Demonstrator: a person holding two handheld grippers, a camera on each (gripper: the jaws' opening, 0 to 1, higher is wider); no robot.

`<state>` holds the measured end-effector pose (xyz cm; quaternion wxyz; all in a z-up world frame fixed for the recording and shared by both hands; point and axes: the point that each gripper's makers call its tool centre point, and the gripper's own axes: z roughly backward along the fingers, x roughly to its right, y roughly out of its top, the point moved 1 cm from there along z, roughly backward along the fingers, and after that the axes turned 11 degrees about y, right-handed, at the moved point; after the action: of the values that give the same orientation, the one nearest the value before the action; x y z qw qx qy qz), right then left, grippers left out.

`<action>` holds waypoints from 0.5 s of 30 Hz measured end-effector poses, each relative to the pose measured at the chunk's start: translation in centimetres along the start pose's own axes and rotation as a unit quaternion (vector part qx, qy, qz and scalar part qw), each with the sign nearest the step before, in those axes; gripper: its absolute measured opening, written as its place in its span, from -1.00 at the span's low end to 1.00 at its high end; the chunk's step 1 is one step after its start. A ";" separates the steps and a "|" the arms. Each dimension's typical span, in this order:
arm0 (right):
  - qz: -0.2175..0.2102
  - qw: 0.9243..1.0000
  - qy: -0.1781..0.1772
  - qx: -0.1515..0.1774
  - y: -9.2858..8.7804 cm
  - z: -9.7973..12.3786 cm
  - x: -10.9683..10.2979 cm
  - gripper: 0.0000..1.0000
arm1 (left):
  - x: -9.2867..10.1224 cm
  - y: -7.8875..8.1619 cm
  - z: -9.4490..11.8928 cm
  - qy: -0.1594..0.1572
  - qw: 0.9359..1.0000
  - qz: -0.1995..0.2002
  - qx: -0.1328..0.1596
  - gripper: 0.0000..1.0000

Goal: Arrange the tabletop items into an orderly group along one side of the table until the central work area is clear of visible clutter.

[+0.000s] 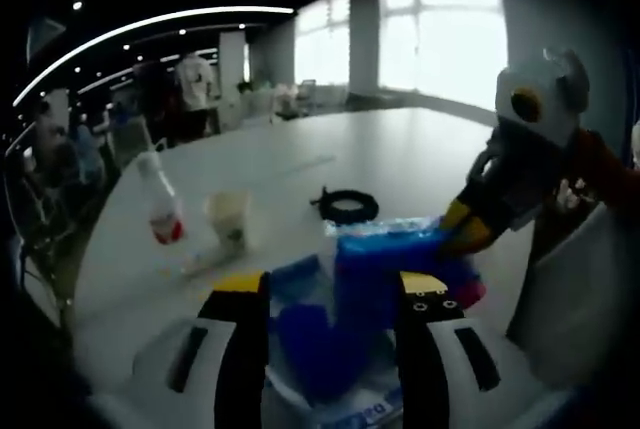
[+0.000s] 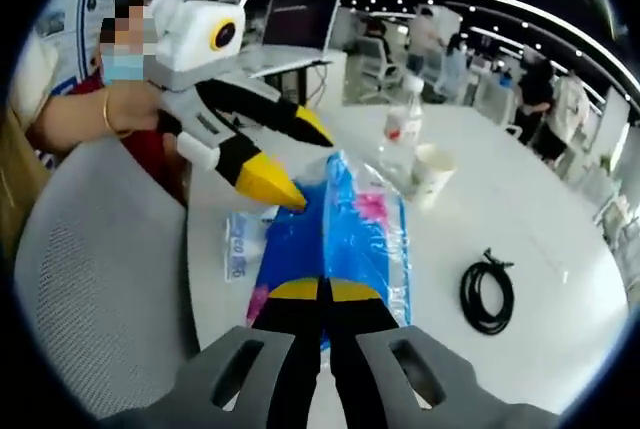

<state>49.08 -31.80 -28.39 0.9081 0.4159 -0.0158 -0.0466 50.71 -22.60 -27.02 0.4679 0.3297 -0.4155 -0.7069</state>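
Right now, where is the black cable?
The coiled black cable lies on the white table, in the right gripper view right of the blue packet; in the left gripper view it sits just behind that packet.

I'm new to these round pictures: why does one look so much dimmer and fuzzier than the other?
Left gripper view: bright windows behind leave the table dim, and the bottle and cup look soft. Right gripper view: evenly lit, sharper; the blue package shows glare. Both bend straight lines.

Each gripper (image 2: 322,294) has black jaws with yellow tips on a white body; the person wears a gold bracelet (image 2: 104,109).
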 end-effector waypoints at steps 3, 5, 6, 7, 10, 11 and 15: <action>0.025 1.000 0.002 0.007 0.6 0.2 -0.2 -0.98 | 0.1 -0.2 0.0 -0.004 1.000 0.005 -0.004 -0.21; 0.033 0.999 0.004 0.009 0.7 0.2 -0.3 -0.98 | 0.2 -0.2 0.0 -0.010 1.000 0.009 -0.006 -0.34; 0.038 0.999 0.008 0.009 0.8 0.2 -0.4 -0.98 | 0.4 -0.2 0.0 -0.016 1.000 0.012 -0.005 -0.43; 0.040 0.999 0.008 0.009 0.8 0.1 -0.4 -0.98 | 0.6 -0.2 0.1 -0.020 1.000 0.014 -0.005 -0.51; 0.044 0.999 0.005 0.005 0.7 0.1 -0.3 -0.98 | 0.8 -0.3 0.0 -0.026 0.999 0.017 -0.011 -0.72; 0.043 0.999 0.004 0.004 0.7 0.1 -0.2 -0.98 | 0.7 -0.4 0.0 -0.022 1.000 0.015 -0.014 -0.74; 0.038 0.999 -0.004 0.001 0.4 0.3 0.2 -0.98 | 0.6 -0.3 0.1 -0.016 0.999 0.031 -0.016 -0.92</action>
<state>49.28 -31.75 -27.91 0.9088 0.4154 -0.0357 -0.0139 50.31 -23.06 -27.31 0.4881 0.2974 -0.4222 -0.7036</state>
